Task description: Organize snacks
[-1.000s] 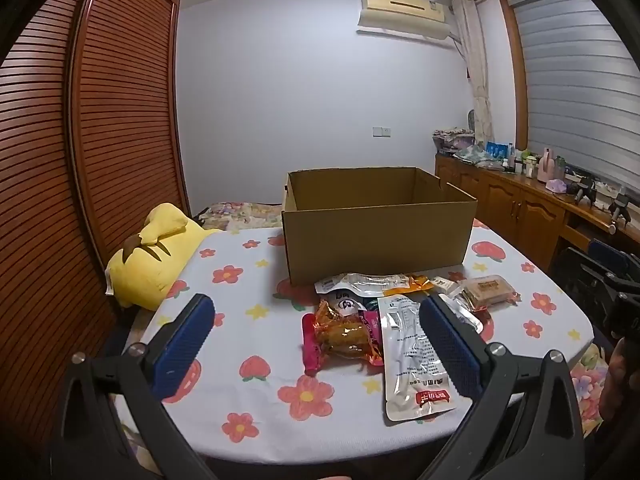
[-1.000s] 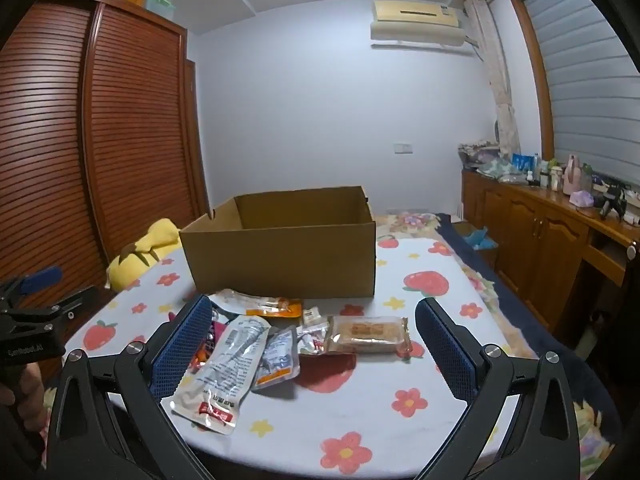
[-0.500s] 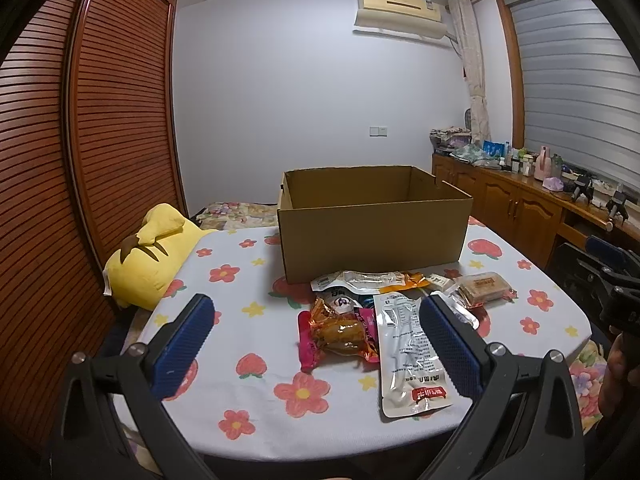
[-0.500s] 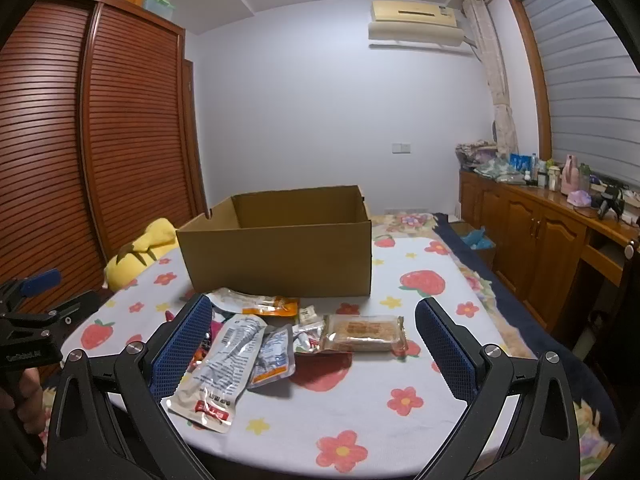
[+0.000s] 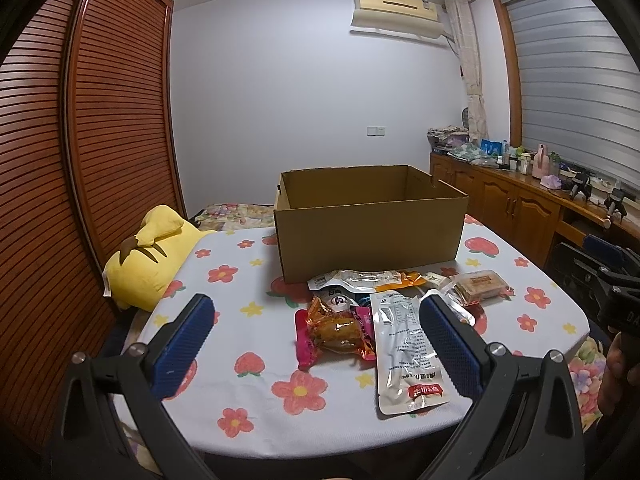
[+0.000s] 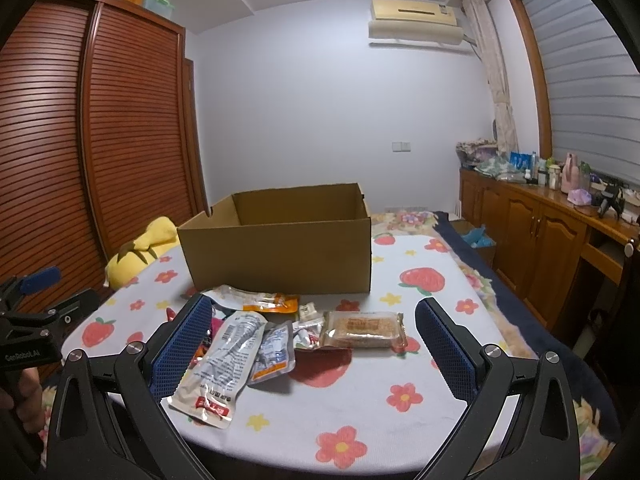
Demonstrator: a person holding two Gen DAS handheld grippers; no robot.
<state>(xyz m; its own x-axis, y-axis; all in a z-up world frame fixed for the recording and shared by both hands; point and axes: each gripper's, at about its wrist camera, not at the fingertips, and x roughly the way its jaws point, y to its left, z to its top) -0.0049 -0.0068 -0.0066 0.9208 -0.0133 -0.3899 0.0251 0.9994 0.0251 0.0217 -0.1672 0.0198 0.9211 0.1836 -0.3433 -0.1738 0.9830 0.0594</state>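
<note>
Snacks (image 5: 376, 320): heaped on table (image 5: 248, 352), near side of empty cardboard box (image 5: 372, 236) | left gripper (image 5: 316, 344), right gripper (image 6: 314, 344): fingers spread, empty | change: slight viewpoint drift only, nothing boxed.

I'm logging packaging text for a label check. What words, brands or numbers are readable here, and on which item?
"GenRobot.AI": white lettering on the black handle of the left tool.
"3": on the round-printed white packet.
Long silver foil pouch: small print and red label, too blurred to read.
Clear-wrapped brown biscuit pack and orange-and-white sachet: print unreadable.
</note>
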